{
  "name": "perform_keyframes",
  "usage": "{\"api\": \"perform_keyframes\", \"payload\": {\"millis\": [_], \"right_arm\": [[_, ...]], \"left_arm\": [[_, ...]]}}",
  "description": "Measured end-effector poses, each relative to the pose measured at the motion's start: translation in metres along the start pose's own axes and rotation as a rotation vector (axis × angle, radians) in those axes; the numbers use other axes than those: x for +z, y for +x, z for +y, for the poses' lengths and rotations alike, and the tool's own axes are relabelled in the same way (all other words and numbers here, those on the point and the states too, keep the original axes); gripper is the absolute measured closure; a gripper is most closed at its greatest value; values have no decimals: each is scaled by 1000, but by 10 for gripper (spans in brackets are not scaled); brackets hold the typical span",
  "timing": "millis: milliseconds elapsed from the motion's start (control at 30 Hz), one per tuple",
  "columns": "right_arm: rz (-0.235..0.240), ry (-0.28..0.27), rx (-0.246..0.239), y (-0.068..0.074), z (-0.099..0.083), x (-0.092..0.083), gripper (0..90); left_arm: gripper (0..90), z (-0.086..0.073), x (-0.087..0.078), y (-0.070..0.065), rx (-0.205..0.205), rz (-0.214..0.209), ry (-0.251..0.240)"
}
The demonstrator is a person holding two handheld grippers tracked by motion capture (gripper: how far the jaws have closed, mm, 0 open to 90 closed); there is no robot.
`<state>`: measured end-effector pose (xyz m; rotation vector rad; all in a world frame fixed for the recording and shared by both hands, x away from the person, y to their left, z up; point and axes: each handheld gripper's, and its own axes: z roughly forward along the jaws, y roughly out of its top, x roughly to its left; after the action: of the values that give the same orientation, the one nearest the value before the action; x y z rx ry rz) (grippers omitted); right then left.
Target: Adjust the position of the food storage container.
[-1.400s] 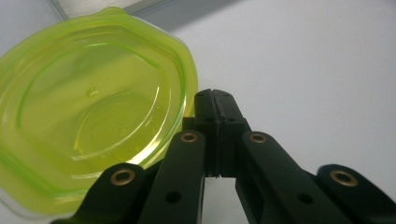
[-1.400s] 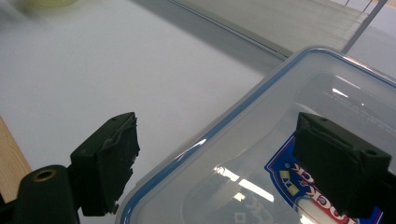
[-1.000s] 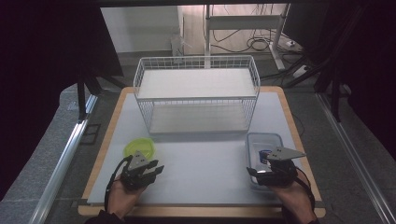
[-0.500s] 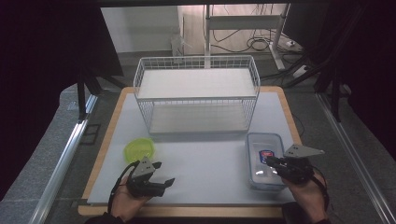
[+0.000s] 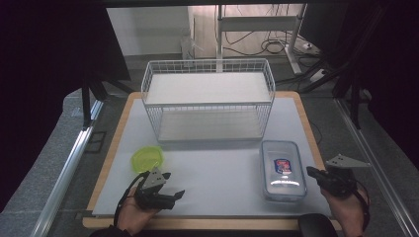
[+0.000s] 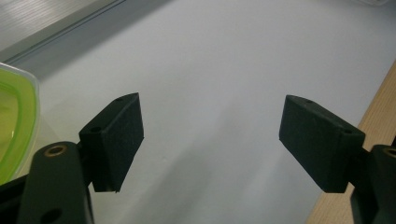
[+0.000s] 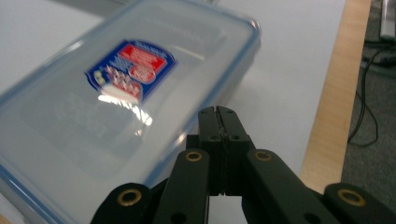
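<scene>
Left gripper [image 6: 210, 140] jaws wide apart over the white table [image 6: 219, 60]; green lid [image 6: 14, 126] at left edge

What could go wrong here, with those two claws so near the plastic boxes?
The right claw is shut, its tip just beside the clear lidded box; moving in that way, it might shove the box rather than grip it. The left claw is open with the green container off to its side, so closing now would likely catch nothing.

Clear lidded container [image 5: 282, 169] lies flat; green bowl [image 5: 147, 158] well apart.
</scene>
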<state>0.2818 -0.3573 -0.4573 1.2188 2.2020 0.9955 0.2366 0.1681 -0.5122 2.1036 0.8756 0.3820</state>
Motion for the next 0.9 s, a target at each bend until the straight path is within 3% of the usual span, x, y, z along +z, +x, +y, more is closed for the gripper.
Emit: {"api": "perform_keyframes", "payload": {"millis": [133, 300, 533, 900], "right_arm": [[9, 36, 18, -1, -10, 1, 900], [35, 61, 7, 7, -14, 1, 900], [6, 70, -3, 13, -15, -1, 900], [94, 66, -24, 28, -14, 3, 900]], "left_arm": [[215, 0, 1, -1, 11, 4, 9], [214, 0, 2, -2, 18, 6, 19], [215, 0, 3, -2, 30, 10, 29], [216, 0, 4, -4, 38, 12, 35]]}}
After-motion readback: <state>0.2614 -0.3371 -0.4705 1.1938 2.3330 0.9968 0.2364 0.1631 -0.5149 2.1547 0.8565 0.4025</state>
